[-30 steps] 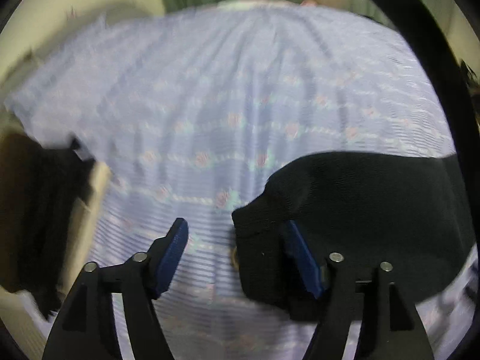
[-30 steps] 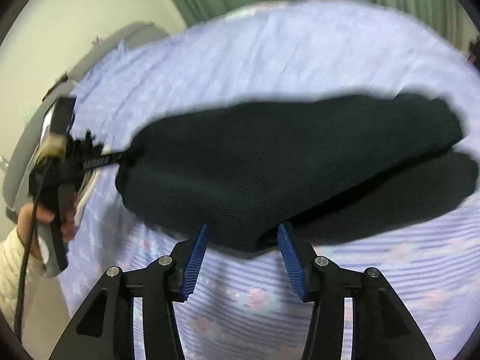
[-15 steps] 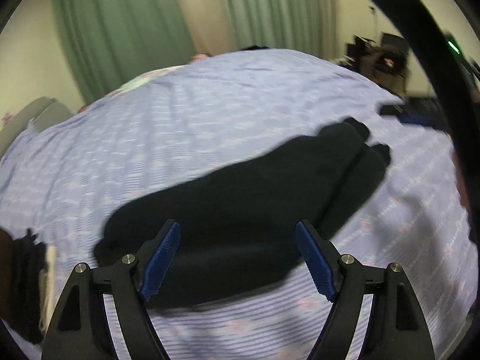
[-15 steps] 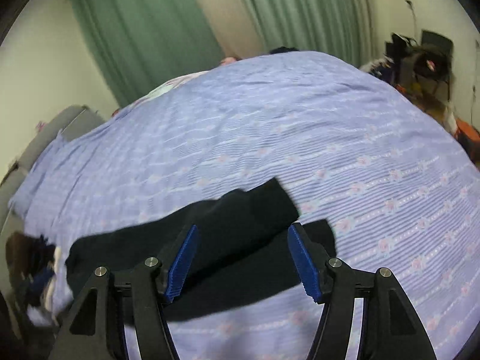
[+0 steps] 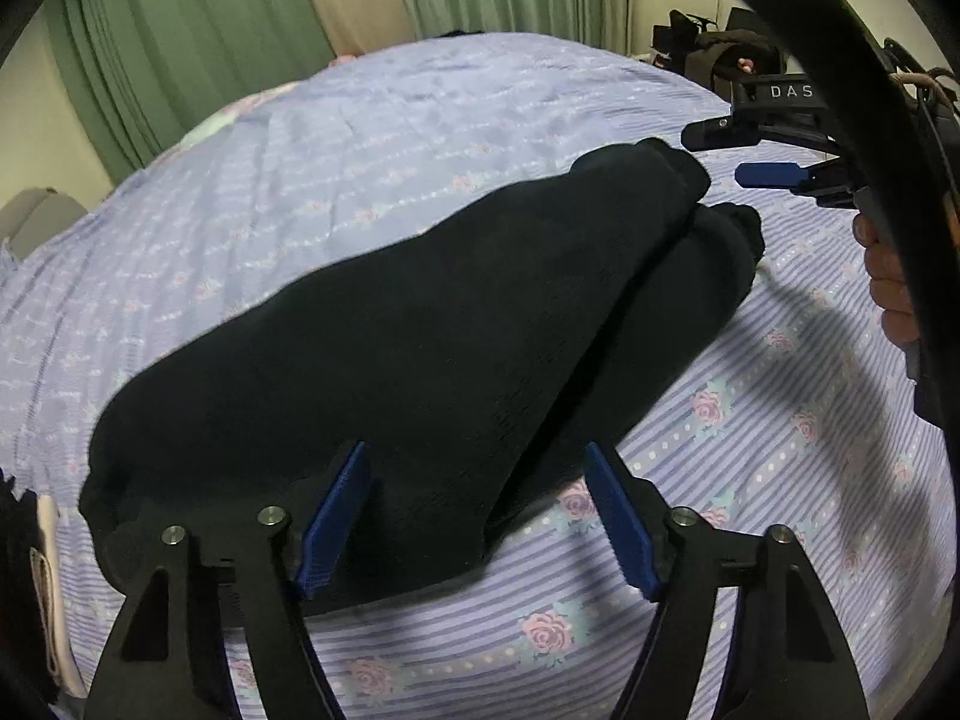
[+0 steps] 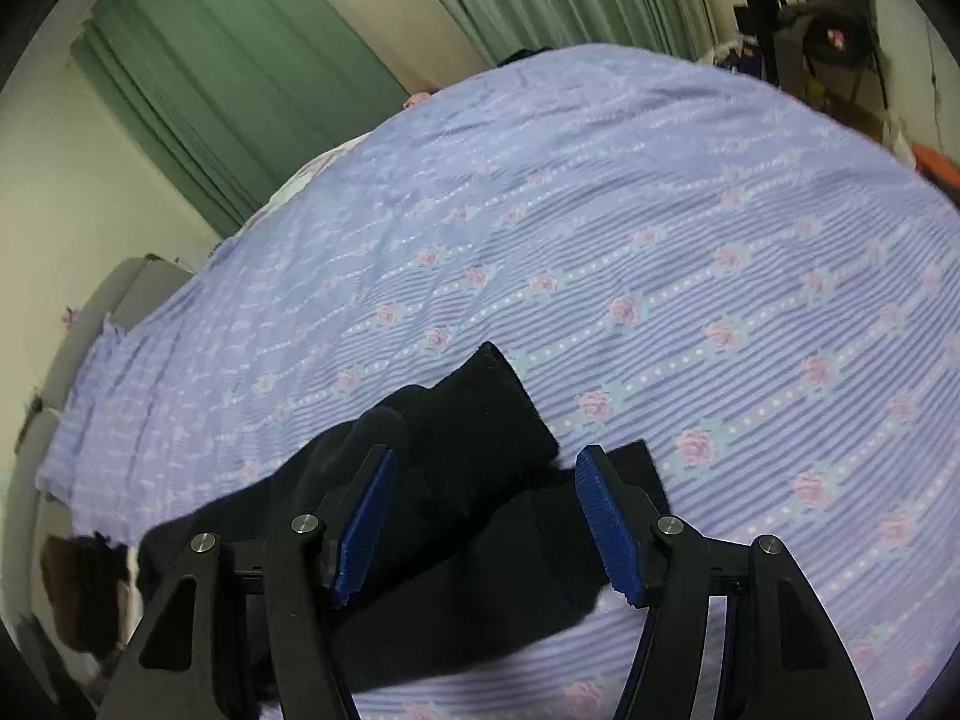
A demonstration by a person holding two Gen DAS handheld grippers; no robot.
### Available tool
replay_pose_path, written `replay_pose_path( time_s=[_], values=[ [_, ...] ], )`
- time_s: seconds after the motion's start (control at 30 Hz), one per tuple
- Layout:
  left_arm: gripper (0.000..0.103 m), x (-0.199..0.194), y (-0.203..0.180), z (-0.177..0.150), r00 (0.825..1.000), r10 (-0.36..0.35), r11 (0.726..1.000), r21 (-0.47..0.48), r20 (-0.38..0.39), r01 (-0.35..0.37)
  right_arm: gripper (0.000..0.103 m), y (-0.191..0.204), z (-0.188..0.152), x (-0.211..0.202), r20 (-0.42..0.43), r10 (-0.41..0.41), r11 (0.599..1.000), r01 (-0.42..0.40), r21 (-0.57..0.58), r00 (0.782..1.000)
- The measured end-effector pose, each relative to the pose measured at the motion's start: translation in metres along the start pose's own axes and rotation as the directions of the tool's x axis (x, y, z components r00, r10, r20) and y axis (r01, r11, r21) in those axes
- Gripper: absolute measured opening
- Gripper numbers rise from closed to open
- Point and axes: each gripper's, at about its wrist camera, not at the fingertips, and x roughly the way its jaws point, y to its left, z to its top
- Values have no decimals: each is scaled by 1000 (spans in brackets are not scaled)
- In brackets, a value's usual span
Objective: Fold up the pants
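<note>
The black pants [image 5: 432, 324] lie folded lengthwise on the purple flowered bedspread [image 5: 360, 138], one leg stacked on the other, cuffs at the far right. My left gripper [image 5: 480, 516] is open and hovers over the near wide end of the pants. In the right wrist view the cuff end of the pants [image 6: 474, 450] lies under my right gripper [image 6: 486, 516], which is open with the cloth between its blue pads but not pinched. The right gripper also shows in the left wrist view [image 5: 774, 150], held by a hand beside the cuffs.
Green curtains [image 6: 240, 90] hang behind the bed. Dark furniture and clutter [image 6: 828, 42] stand at the far right of the room. A dark pile with a white patch [image 6: 90, 594] lies at the bed's left edge.
Both grippers let go of the pants and opened wide, then drew back and tilted up. The pants now lie flat on the bed, and both grippers have come closer over them.
</note>
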Motion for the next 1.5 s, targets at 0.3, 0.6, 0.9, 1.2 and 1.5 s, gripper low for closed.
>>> replay_pose_path(
  time_s=[0.3,0.6,0.9,1.2,1.5],
  values=[
    [40,32,4,4,998,24,1000,-4,-49,-24,58,-11,0,54,-108,27,994,-15,108,994],
    [18,-9,9,7,1000,-12,999,-41,13,12,10,10,3,-31,51,54,998,-52,-43,997],
    [19,13,-5,-9,997,-17,1000,-17,-77,15,10,-27,-25,-17,-54,-17,999,15,-40,998],
    [36,23,-18,-3,995,18,1000,23,-101,-16,34,-63,-36,-15,-58,-155,986,158,53,986],
    [65,-39,-16,14,997,7,997,-78,73,-1,82,-61,-53,-49,35,51,975,-57,216,998]
  ],
)
